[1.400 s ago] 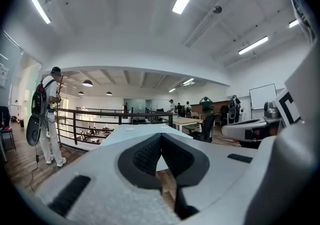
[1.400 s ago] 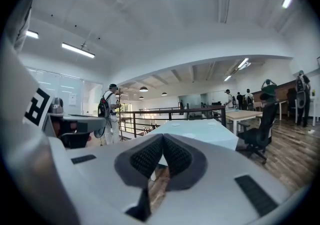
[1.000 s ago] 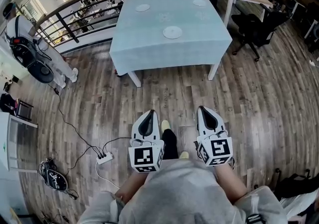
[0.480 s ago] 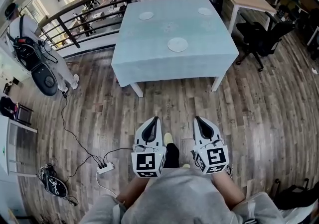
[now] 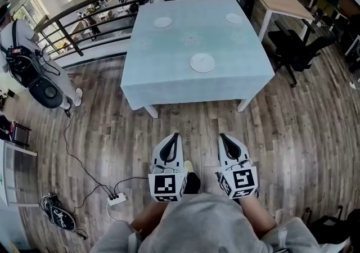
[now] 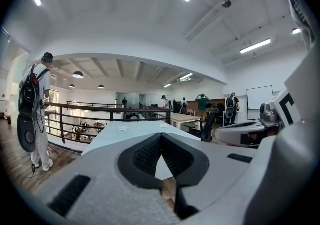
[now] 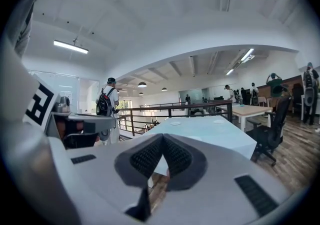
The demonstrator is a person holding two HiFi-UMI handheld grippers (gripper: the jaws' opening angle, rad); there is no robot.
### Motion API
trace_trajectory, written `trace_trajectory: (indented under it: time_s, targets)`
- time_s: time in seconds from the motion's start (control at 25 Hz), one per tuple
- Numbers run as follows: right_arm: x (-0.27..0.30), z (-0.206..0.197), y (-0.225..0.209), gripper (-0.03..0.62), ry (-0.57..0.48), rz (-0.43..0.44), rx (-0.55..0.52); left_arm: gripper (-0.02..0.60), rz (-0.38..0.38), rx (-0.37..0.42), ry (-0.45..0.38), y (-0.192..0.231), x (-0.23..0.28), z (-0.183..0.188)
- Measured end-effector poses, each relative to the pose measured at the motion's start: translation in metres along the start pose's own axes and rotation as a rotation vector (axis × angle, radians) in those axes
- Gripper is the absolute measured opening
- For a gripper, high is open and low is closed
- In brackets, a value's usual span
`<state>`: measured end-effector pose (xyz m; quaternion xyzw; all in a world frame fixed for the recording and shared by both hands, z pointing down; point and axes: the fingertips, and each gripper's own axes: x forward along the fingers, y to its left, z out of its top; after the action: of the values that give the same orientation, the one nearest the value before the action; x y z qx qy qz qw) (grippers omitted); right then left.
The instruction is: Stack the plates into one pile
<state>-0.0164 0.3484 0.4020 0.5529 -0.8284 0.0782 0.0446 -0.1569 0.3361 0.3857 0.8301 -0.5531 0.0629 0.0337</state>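
1. My left tongs and right tongs are closed, empty, well short of the pale-blue-clothed table.
2. Three small white round plates lie there, well apart.
3. Risk: arriving with the tongs closed, I'd shove a plate and ruck the cloth.

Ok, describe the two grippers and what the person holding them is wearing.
The left gripper and right gripper match: white tapered shells, black ribbed pads, and a white cube with black square markers at the rear. The person wears a grey top.
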Motion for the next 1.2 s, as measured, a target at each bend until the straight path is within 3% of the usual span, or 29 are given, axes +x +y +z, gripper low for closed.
trace_trajectory:
  time_s: [0.52,1.2]
  targets:
    - [0.069,0.02,-0.009,0.026,0.018,-0.022,-0.034,0.017,0.027,-0.019,-0.005,0.057,0.047,0.005]
    - [0.148,0.031,-0.023,0.026,-0.01,-0.066,-0.028,0.017,-0.037,0.004,0.003,0.104,0.111,0.011]
